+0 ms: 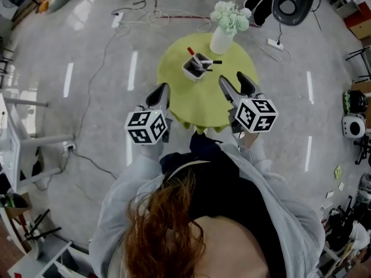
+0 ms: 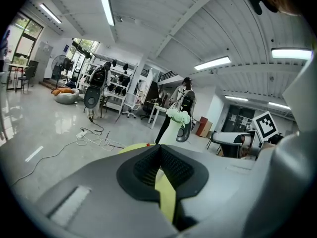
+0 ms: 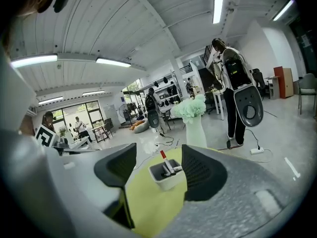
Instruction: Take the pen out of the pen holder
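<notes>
A white square pen holder (image 1: 196,67) stands on the round yellow-green table (image 1: 174,106). It holds several pens, and a red-capped pen (image 1: 191,51) sticks up out of it. My right gripper (image 1: 232,77) hovers open over the table's near right part, short of the holder. In the right gripper view the holder (image 3: 166,176) and the red-capped pen (image 3: 164,160) show between the open right gripper (image 3: 158,155) pads, still apart from them. My left gripper (image 1: 162,91) is at the table's near left edge. Its tips (image 2: 159,150) meet, with nothing held.
A white vase of pale green flowers (image 1: 224,32) stands just behind the holder, near the table's far edge. Cables and a power strip (image 1: 275,44) lie on the floor beyond. A person with a grey device (image 3: 237,86) stands past the table. White shelving (image 1: 11,149) is at left.
</notes>
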A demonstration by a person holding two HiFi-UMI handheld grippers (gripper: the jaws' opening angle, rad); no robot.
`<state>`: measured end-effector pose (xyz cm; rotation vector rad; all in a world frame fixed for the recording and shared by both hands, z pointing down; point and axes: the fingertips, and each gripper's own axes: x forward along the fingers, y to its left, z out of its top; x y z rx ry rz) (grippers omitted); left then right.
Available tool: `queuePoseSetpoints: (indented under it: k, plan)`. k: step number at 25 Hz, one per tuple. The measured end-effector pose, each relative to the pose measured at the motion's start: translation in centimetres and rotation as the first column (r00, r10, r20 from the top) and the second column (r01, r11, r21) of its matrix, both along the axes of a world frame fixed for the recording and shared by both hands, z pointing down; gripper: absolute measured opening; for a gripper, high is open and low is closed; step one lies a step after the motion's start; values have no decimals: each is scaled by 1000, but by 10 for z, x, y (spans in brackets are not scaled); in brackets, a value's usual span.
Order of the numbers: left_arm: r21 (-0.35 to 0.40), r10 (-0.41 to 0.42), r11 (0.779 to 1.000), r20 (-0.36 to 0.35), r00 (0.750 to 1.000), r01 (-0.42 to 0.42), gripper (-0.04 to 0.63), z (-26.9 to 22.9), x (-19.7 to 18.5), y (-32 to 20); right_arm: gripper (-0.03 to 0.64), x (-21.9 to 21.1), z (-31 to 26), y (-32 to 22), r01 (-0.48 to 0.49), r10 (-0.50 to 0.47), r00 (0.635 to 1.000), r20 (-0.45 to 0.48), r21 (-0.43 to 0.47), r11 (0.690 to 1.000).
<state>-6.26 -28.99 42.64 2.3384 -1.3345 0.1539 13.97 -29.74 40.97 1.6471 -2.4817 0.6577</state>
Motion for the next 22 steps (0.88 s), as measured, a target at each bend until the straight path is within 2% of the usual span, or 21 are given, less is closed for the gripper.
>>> queuePoseSetpoints:
  k: [10, 22]
  plan:
    - [7, -71, 997, 19, 997, 71, 14, 7, 16, -48, 287, 19, 20, -58, 70, -70, 997, 18, -19, 997]
    - [-66, -130, 989, 40, 991, 133, 14, 34, 10, -25, 287, 10, 65, -50, 141, -135, 989, 54, -121, 983]
